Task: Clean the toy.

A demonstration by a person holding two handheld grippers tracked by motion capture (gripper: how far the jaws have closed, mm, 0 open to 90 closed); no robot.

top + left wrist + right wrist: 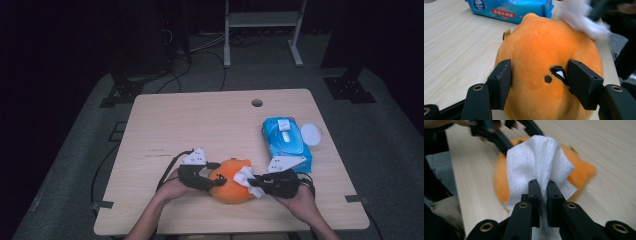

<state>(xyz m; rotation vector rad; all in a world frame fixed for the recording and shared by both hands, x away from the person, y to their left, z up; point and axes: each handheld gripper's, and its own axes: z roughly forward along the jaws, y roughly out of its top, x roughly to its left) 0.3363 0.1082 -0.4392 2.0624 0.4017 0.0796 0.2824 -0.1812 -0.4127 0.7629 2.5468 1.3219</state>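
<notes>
- High view: your left gripper [216,181] sits at the left flank of the orange plush toy [230,184], which lies on the wooden table [200,125] near its front edge, between your two hands.
- High view: your right gripper [256,181] meets the toy from the right with a white wipe [246,177] bunched between it and the plush.
- High view: a blue wipes pack [286,141] lies just behind your right gripper, with a round white lid [310,133] touching its right side.
- Left gripper view: your left gripper [539,72] is clamped on the plush toy [541,50], one jaw pressing each side of its rounded body, beside a small black mark on the fabric.
- Left gripper view: the wipe [584,20] is a blurred white patch at the toy's far upper right, and the wipes pack [511,8] lies on the table just beyond the toy.
- Right gripper view: your right gripper [544,185] is pinched tight on the wipe [537,162], whose free folds fan out over the toy [579,172].
- Right gripper view: your left gripper [506,135] shows at the toy's far side, dark and partly blurred.
</notes>
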